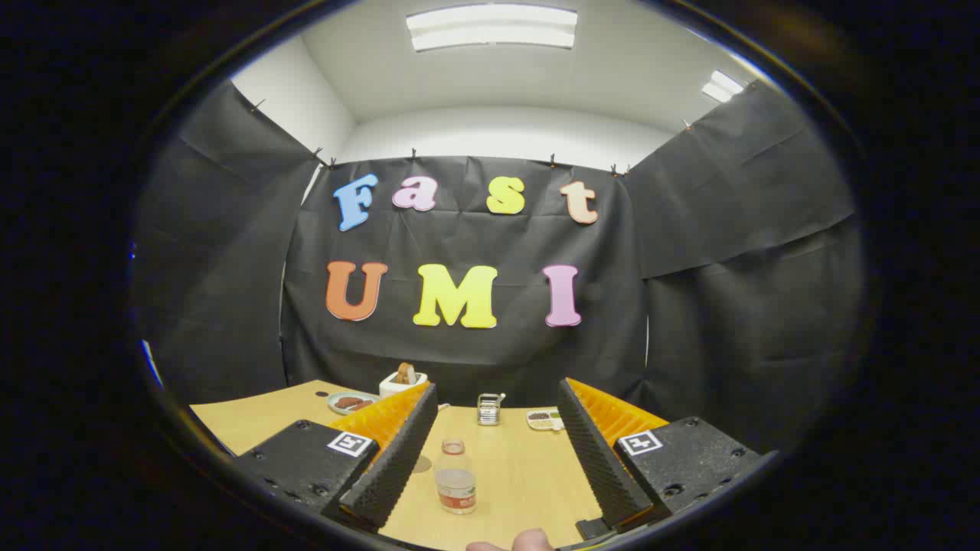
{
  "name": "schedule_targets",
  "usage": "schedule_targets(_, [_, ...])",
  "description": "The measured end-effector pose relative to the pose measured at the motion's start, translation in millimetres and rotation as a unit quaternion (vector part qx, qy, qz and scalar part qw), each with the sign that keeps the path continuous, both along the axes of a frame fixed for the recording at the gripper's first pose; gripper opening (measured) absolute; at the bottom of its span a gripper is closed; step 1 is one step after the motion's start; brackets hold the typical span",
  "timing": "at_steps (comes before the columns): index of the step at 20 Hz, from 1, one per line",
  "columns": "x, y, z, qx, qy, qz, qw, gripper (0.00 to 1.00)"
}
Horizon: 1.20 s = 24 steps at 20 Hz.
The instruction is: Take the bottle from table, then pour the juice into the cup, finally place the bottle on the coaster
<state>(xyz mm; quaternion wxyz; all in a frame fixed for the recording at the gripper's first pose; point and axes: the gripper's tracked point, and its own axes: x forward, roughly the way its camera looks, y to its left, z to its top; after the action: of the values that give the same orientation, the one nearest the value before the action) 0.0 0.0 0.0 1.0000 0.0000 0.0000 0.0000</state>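
Note:
A small clear bottle with a red label and a reddish cap stands upright on the wooden table. It sits between the fingers of my gripper, nearer the left finger and touching neither. The gripper is open wide. A small metal cup stands beyond the fingertips near the table's far edge. A round flat disc, perhaps the coaster, peeks out from behind the left finger beside the bottle.
At the far left of the table are a plate with brown food and a white box holding bread. A small dish lies next to the right finger. A person's fingertip shows below the bottle.

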Motion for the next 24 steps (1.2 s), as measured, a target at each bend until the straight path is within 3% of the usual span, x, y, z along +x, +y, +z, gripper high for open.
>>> schedule_targets(24, [3, 9, -8, -0.011, 0.001, 0.006, 1.0, 1.0])
